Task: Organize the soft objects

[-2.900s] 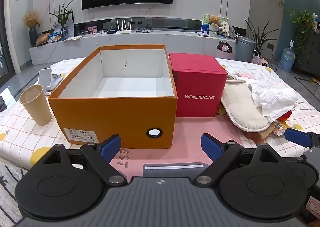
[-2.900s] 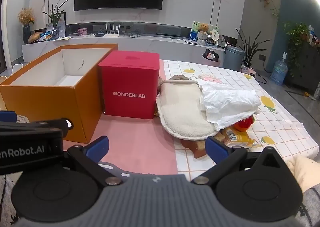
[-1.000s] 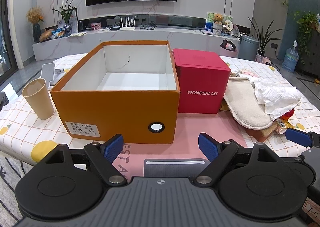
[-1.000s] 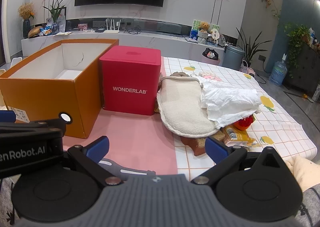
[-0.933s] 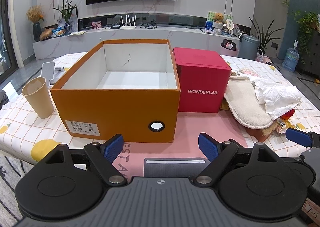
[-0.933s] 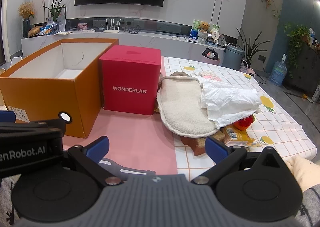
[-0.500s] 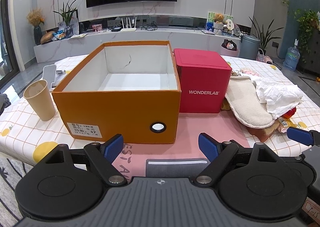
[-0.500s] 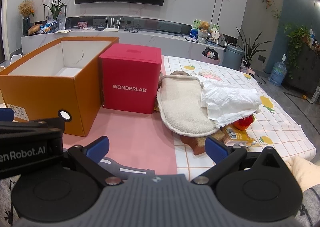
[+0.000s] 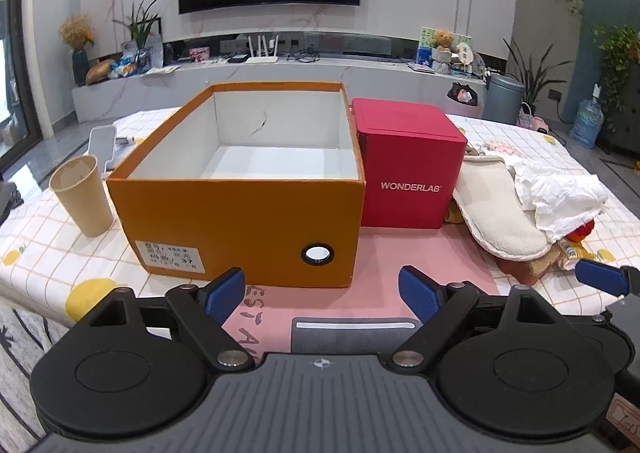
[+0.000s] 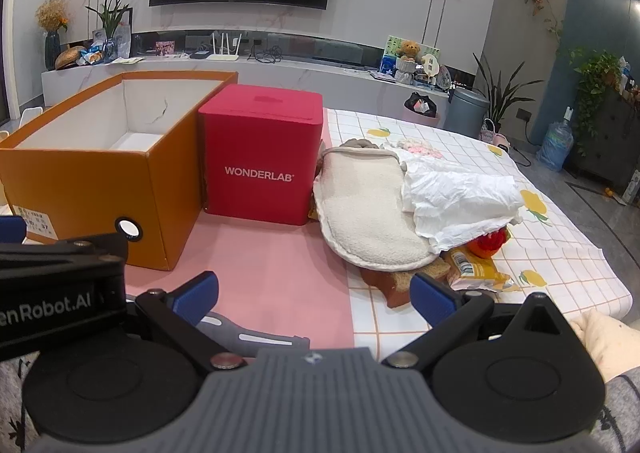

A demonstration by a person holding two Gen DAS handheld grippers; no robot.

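Note:
An empty orange box stands on the table, white inside, with a closed red WONDERLAB box at its right. Right of that lies a pile of soft things: a cream fleece piece, a crumpled white cloth, a red plush item and a brown piece underneath. My left gripper stands open in front of the orange box. Near the table's front edge, my right gripper is open and short of the pile. Neither holds anything.
A paper cup stands left of the orange box, with a white phone stand behind it. A yellow snack packet lies by the pile. The table carries a pink mat and checked cloth. A TV console lines the far wall.
Both views have shifted only slightly; the boxes sit a touch further off in the left wrist view. The pile and boxes have not moved, and both grippers stayed open.

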